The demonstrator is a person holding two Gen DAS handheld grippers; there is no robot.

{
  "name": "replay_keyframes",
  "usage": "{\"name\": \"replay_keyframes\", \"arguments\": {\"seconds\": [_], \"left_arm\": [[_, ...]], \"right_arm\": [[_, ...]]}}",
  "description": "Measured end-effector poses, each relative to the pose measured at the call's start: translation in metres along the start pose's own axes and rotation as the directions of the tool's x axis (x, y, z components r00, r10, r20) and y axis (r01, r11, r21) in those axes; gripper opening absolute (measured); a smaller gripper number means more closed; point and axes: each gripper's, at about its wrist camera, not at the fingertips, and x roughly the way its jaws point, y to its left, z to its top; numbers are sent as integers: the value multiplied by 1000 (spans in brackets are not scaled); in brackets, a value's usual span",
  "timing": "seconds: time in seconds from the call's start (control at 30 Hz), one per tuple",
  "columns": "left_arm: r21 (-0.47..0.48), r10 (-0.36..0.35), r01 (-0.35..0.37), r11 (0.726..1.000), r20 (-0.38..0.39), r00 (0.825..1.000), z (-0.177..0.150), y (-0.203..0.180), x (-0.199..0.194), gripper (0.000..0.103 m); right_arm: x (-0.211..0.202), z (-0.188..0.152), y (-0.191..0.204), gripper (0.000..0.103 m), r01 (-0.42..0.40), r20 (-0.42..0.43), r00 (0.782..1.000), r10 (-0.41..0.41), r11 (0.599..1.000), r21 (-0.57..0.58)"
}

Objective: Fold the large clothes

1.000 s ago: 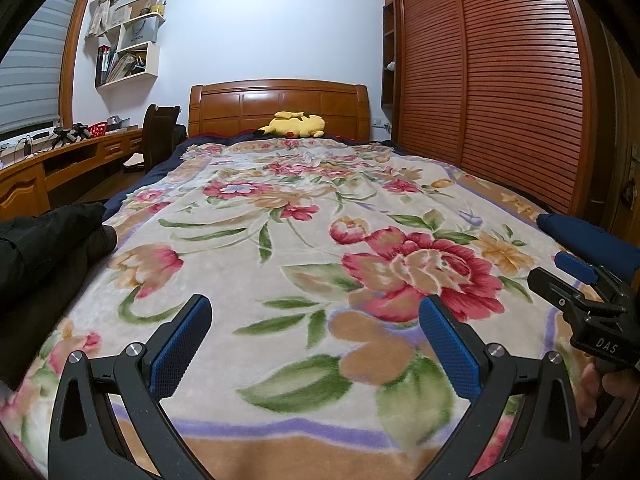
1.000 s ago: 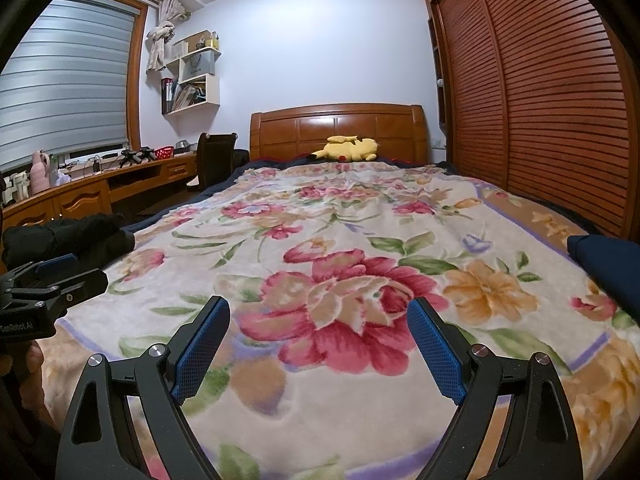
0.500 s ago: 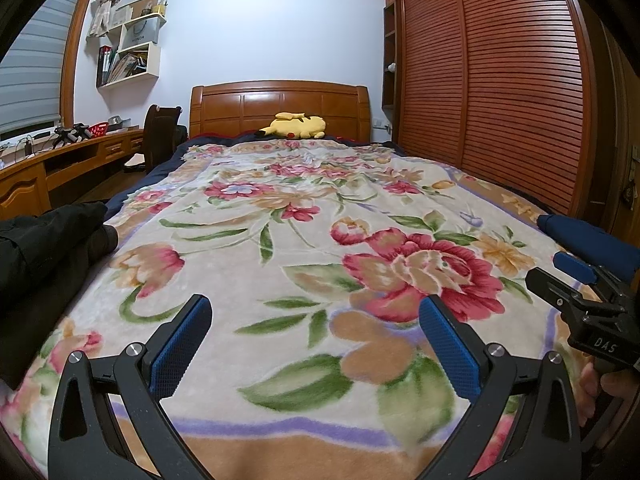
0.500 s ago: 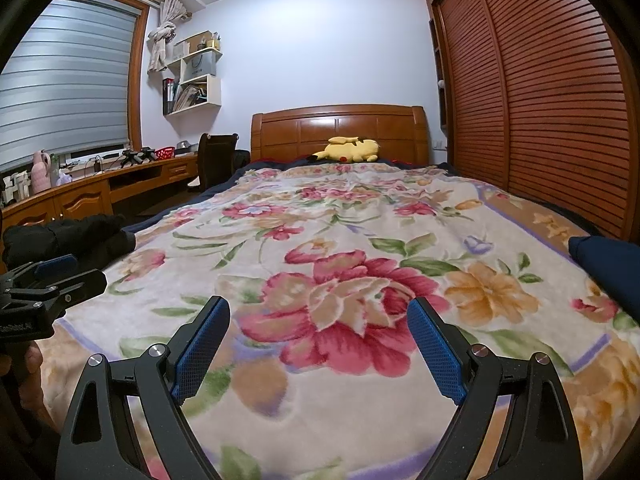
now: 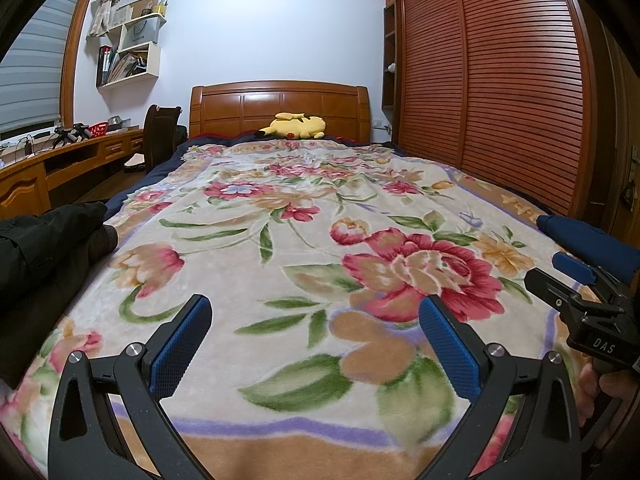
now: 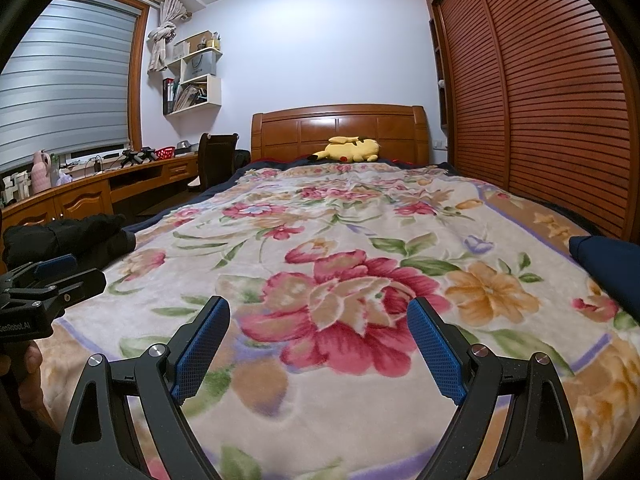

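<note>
A black garment lies bunched at the left edge of the bed; it also shows in the right wrist view. A dark blue garment lies at the bed's right edge, also in the right wrist view. My left gripper is open and empty above the floral blanket. My right gripper is open and empty above the same blanket. Each gripper shows at the other view's edge, held by a hand.
A yellow plush toy lies by the wooden headboard. A slatted wooden wardrobe runs along the right. A wooden desk and chair stand at the left, with wall shelves above.
</note>
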Motion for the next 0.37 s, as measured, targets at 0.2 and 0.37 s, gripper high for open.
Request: {"name": "replay_keyframes", "arguments": {"seconds": [0.2, 0.37], "left_arm": [[-1, -1, 1, 1000, 0, 1000, 0, 0, 0, 103], [-1, -1, 1, 1000, 0, 1000, -1, 0, 0, 103]], "right_arm": [[0, 0, 0, 91, 0, -1, 1000, 0, 1000, 0], [1, 0, 0, 91, 0, 0, 1000, 0, 1000, 0]]}}
